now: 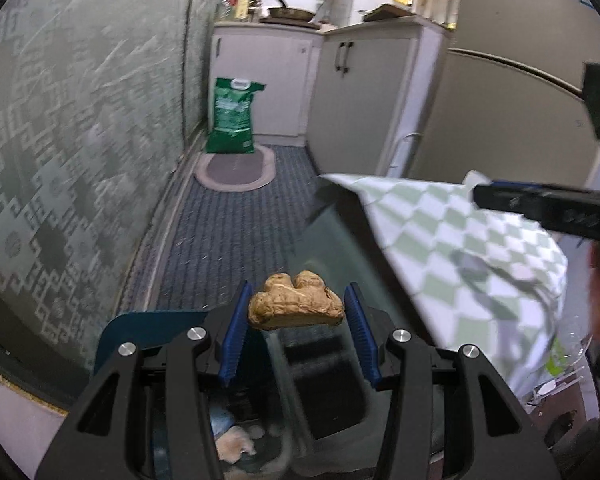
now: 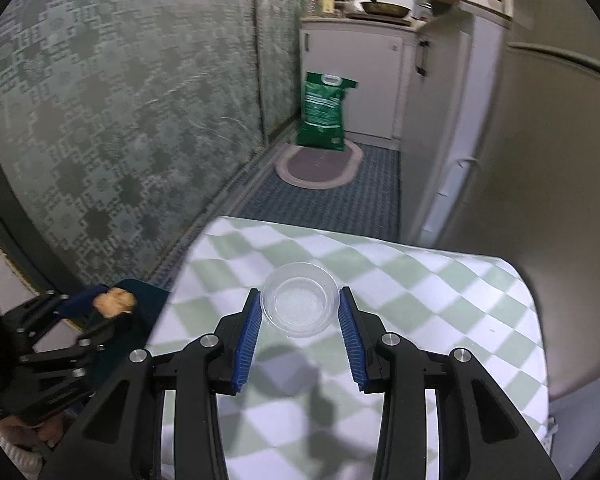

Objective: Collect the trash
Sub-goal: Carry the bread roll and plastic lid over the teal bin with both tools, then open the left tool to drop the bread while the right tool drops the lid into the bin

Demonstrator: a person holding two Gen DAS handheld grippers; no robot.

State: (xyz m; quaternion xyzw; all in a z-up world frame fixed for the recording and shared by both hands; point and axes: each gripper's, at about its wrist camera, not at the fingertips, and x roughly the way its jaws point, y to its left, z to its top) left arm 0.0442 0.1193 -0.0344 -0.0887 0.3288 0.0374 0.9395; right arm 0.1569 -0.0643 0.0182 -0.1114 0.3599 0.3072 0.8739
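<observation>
At the lower centre of the left wrist view, our left gripper (image 1: 296,312) pinches a knobbly piece of ginger (image 1: 295,302) between its blue pads, above a dark bin (image 1: 324,236). In the right wrist view, our right gripper (image 2: 299,312) clasps a clear plastic cup (image 2: 299,299) over the checked tablecloth (image 2: 440,300), at centre frame.

- The left gripper (image 1: 296,320) at six o'clock clamps a knobbly piece of ginger (image 1: 295,306) between its blue pads.
- Below it sits a dark bin (image 1: 324,364).
- A checked tablecloth (image 1: 452,240) lies at three o'clock.
- A green sack (image 1: 233,116) stands at eleven o'clock on a mat (image 1: 236,170).
</observation>
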